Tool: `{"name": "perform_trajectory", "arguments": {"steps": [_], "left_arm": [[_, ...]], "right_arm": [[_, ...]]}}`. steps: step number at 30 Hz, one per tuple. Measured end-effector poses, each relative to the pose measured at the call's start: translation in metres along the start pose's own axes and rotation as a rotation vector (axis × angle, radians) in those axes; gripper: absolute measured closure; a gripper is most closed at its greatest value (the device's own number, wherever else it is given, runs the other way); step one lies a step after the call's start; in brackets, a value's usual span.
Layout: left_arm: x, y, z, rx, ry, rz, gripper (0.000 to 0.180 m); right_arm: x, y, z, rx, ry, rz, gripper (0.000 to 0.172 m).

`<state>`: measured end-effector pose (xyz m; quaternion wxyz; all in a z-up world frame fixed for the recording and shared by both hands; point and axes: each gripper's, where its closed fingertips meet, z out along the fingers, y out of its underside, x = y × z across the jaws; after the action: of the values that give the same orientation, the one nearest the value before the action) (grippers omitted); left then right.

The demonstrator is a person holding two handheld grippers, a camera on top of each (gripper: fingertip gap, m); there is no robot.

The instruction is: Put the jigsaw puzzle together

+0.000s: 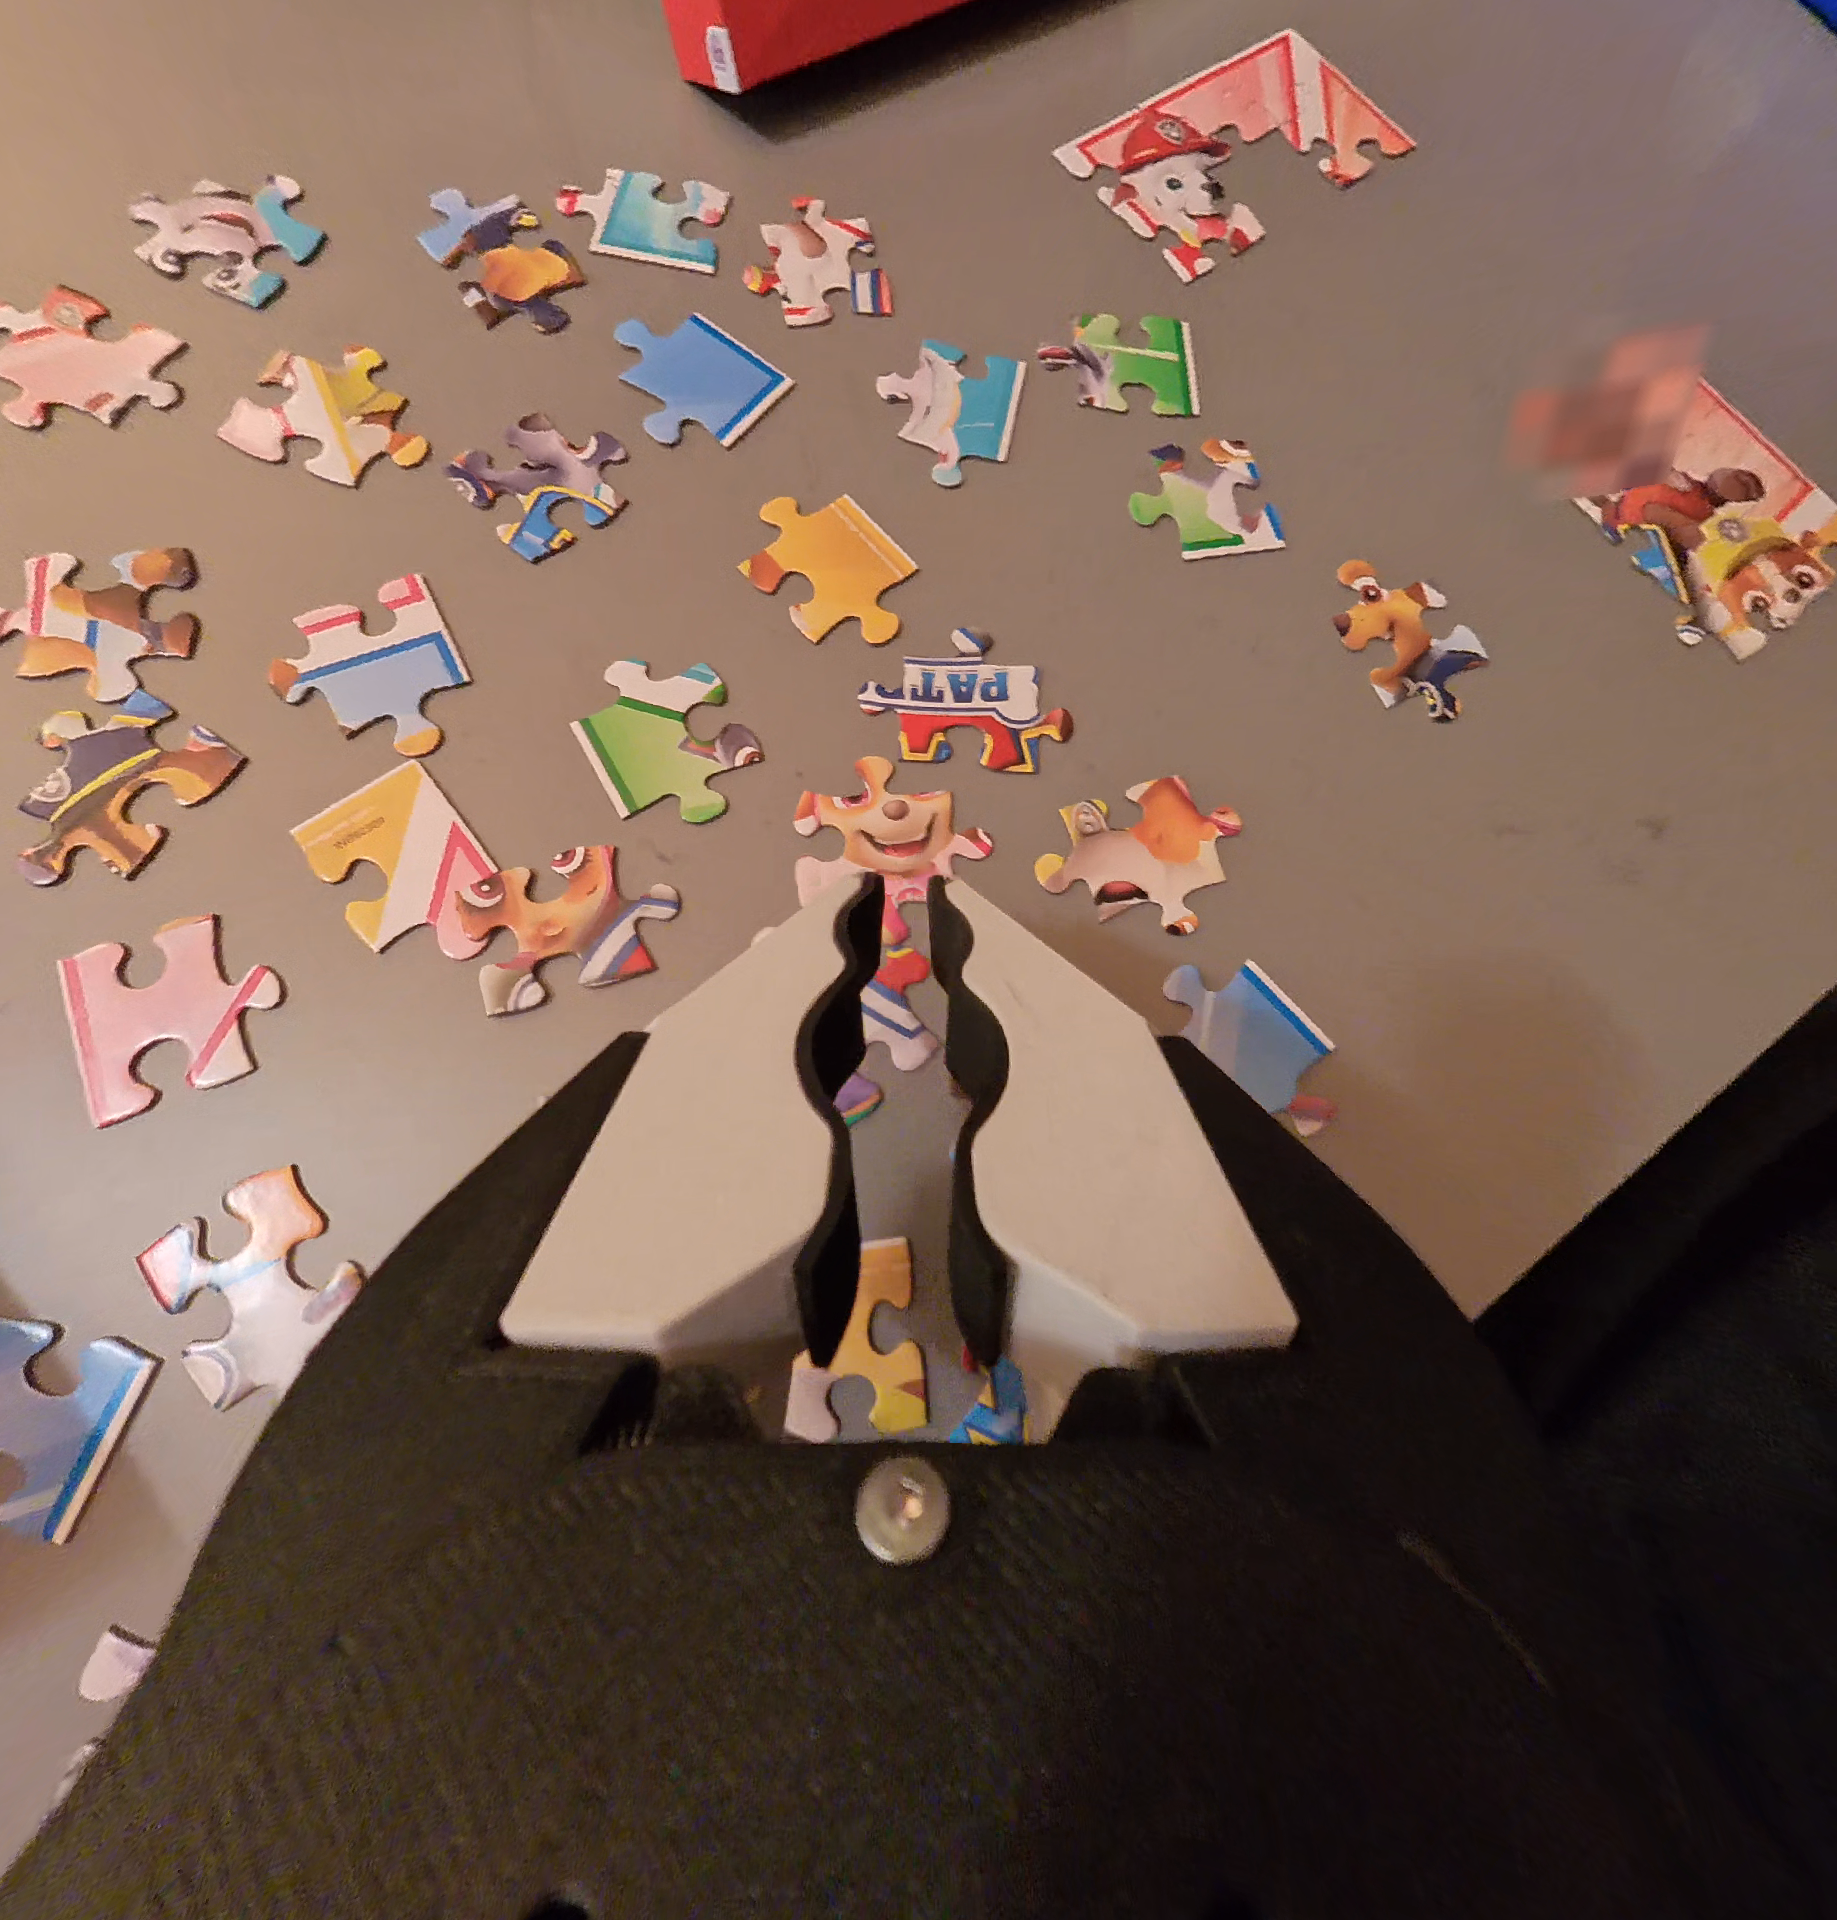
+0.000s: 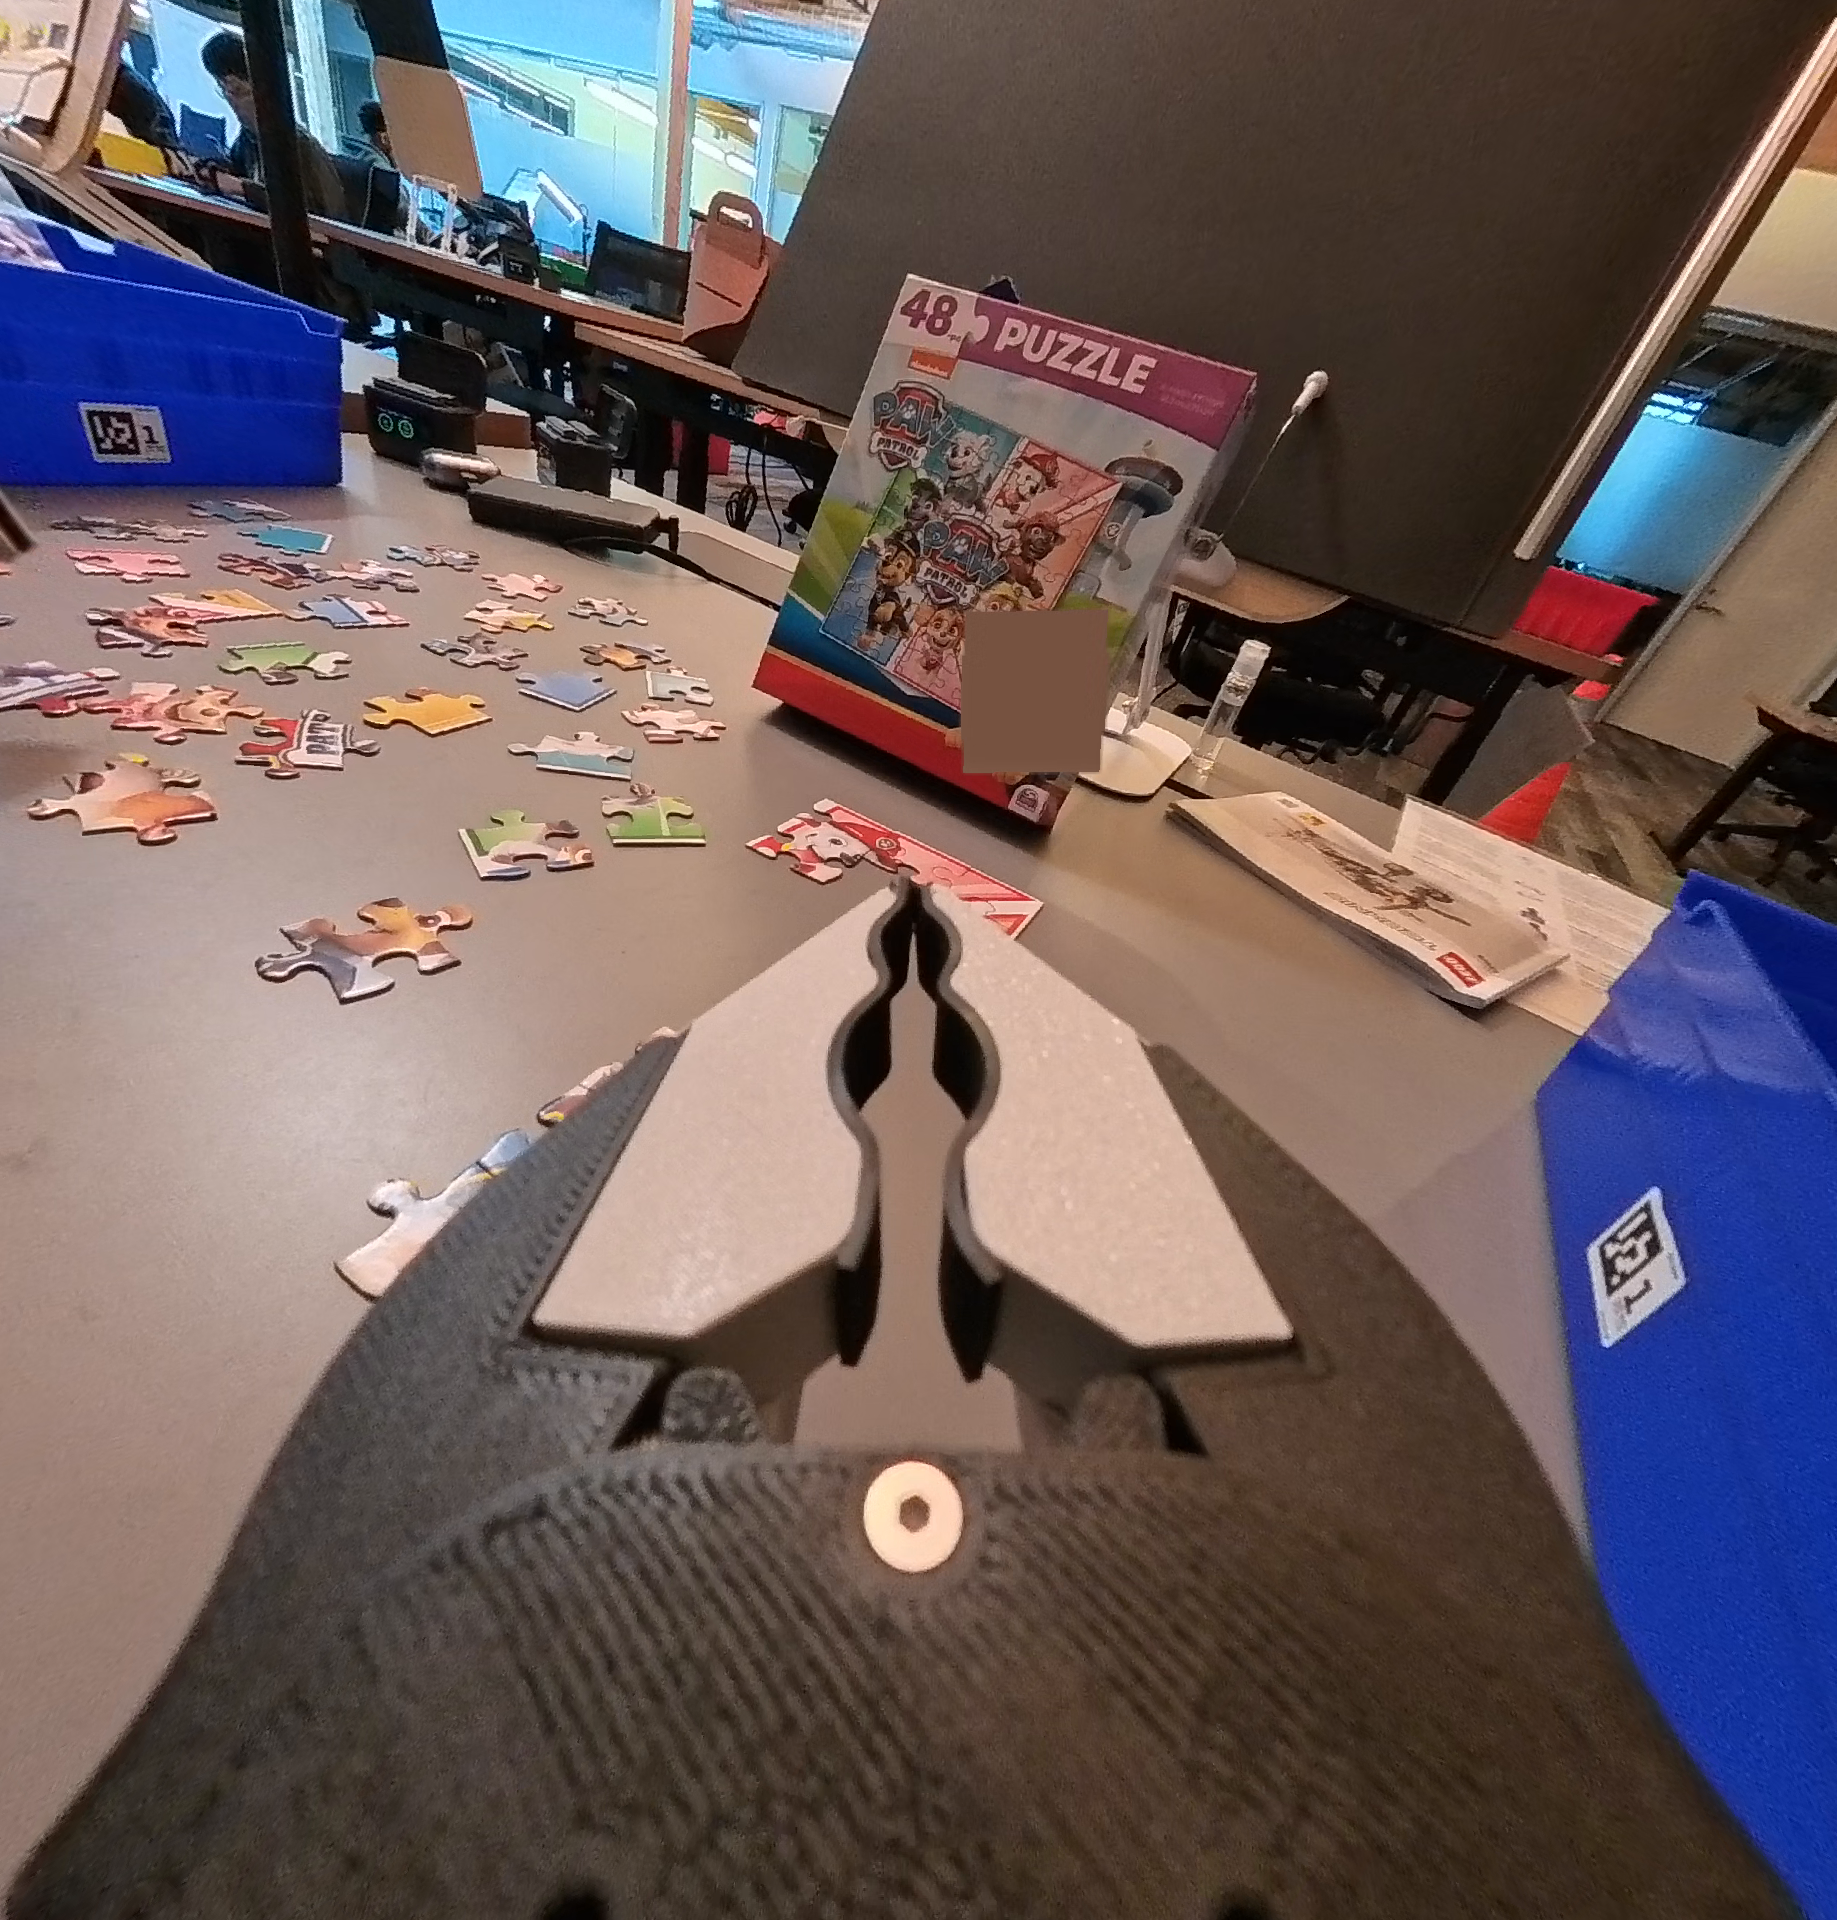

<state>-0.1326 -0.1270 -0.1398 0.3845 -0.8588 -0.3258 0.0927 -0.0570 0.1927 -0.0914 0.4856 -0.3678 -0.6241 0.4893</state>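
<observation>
My left claw (image 1: 901,891), centre of the left wrist view, pinches the lower tab of a smiling-pup puzzle piece (image 1: 890,823); only that narrow edge sits between the fingertips. Judged risk: the flat card may pivot or slip out, dropping onto the lettered piece (image 1: 964,707) just above or the orange-and-white piece (image 1: 1142,854) to its right. My right claw (image 2: 916,896), pressed together on nothing, hovers before the joined red-and-white section (image 2: 841,847) on the table (image 2: 1205,935); a low sweep could scatter it.
</observation>
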Motion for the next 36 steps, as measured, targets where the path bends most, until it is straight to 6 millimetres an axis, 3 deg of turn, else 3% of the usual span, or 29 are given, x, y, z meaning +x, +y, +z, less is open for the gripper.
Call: {"name": "perform_trajectory", "arguments": {"steps": [7, 12, 17, 32, 36], "left_arm": [[0.016, 0.020, -0.008, 0.019, 0.032, -0.010, 0.180], [0.047, 0.029, -0.014, 0.022, 0.147, 0.090, 0.180], [0.072, 0.053, -0.001, -0.093, 0.216, 0.186, 0.178], [0.079, 0.074, 0.008, -0.192, 0.214, 0.205, 0.162], [0.090, 0.080, 0.003, -0.238, 0.244, 0.231, 0.172]], "right_arm": [[0.000, 0.001, 0.002, -0.012, 0.002, -0.006, 0.172], [-0.002, 0.004, 0.004, -0.029, 0.008, -0.029, 0.172], [-0.001, 0.004, 0.004, -0.029, 0.012, -0.029, 0.172], [-0.004, 0.003, 0.003, -0.021, 0.009, -0.047, 0.172], [-0.004, 0.003, 0.003, -0.022, 0.008, -0.047, 0.172]]}}
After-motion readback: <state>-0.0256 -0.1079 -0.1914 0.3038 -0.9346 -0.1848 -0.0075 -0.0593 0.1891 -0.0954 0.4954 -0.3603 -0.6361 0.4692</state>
